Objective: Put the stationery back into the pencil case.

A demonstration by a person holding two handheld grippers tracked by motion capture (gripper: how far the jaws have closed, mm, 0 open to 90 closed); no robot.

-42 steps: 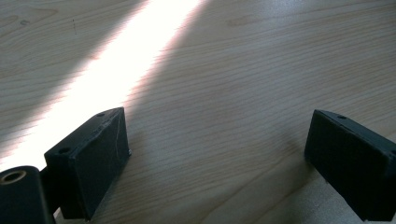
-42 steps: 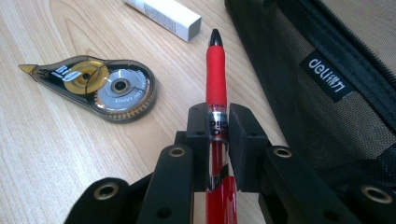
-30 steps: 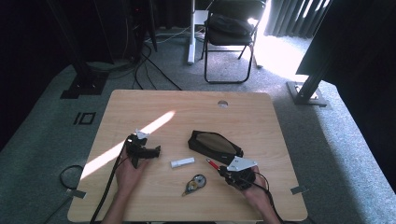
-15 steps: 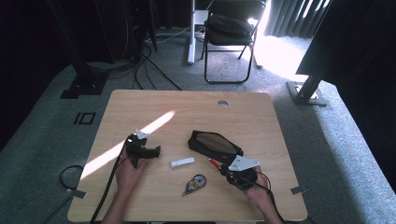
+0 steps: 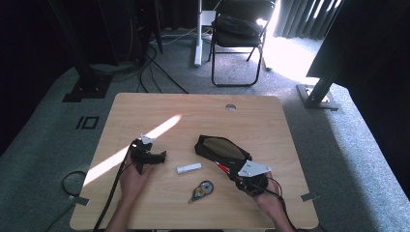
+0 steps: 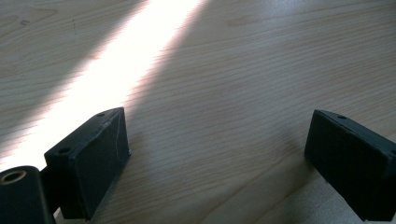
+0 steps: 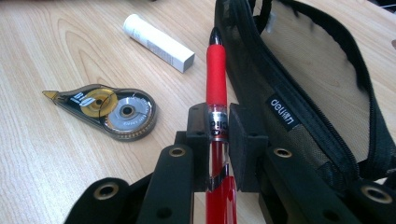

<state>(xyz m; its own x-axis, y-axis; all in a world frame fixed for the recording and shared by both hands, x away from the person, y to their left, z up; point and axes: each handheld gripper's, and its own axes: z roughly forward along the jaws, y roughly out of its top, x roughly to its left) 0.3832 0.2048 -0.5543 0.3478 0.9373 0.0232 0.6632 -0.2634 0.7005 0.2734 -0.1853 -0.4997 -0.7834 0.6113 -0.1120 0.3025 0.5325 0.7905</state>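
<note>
Right gripper view showed the right gripper with its jaws squeezed tight on a red pen. The pen's tip pointed at the edge of the black pencil case, which lay open on the table, touching or almost touching it. I think the job was to put the pen into the case. The pen was picked up, so that part looked done. It was not inside the case yet, so the drop was left to do. A white tube and a tape roller lay on the wood just beside the case, and they may have to go in too. In the high view the right gripper sat at the near corner of the pencil case, with the white tube and the tape roller close by. The left gripper rested on the table well apart from them. Left gripper view showed its jaws wide apart with nothing between them, just bare table. Compared with the picture from a second before, almost nothing had changed: both hands, the pen and the other things sat in about the same places.
</note>
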